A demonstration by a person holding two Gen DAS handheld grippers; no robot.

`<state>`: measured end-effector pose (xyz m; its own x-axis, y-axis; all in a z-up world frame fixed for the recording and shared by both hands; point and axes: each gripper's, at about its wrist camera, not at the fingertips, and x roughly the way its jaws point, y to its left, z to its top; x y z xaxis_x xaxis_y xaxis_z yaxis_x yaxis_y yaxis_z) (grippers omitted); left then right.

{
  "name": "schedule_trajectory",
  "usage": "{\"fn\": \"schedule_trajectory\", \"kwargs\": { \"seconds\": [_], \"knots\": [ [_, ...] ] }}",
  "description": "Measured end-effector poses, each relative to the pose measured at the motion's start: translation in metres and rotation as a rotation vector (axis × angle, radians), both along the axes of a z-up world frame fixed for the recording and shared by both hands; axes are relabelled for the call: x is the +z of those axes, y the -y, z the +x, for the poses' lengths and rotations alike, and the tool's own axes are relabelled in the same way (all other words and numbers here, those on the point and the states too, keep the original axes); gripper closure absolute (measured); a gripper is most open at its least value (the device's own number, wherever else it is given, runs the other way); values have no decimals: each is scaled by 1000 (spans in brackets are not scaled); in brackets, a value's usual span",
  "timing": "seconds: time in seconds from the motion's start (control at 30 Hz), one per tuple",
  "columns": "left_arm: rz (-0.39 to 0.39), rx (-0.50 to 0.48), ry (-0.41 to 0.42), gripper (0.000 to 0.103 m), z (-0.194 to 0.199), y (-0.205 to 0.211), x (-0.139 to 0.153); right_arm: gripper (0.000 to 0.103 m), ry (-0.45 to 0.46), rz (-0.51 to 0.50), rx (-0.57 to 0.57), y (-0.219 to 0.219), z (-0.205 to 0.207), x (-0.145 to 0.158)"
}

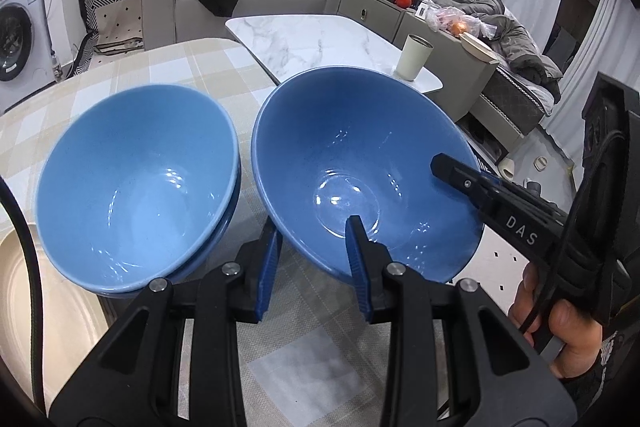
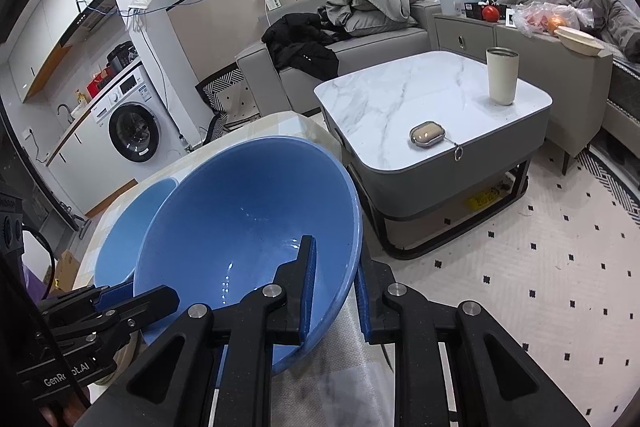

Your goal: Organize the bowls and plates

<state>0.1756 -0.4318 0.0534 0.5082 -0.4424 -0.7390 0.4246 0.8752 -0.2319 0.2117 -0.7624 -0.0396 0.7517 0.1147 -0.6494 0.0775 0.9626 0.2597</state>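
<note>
In the left wrist view, a dark blue bowl (image 1: 360, 171) is clamped at its near rim by the left gripper (image 1: 316, 255) and at its right rim by the right gripper (image 1: 452, 169), probably for a steady two-handed lift. It is empty. Just left of it, stacked light blue bowls (image 1: 136, 187) rest on the checked tablecloth (image 1: 192, 67).

In the right wrist view, the dark blue bowl (image 2: 248, 239) is pinched by the right gripper (image 2: 334, 291), tilted above the stack.
</note>
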Motion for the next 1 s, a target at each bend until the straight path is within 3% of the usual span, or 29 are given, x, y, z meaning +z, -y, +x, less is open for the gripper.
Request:
{"fn": "schedule_trajectory", "kwargs": {
  "seconds": [1.0],
  "knots": [
    [-51,13,212,73,-68,-34,108,83,187,-21,2,-23,-41,70]
  ]
}}
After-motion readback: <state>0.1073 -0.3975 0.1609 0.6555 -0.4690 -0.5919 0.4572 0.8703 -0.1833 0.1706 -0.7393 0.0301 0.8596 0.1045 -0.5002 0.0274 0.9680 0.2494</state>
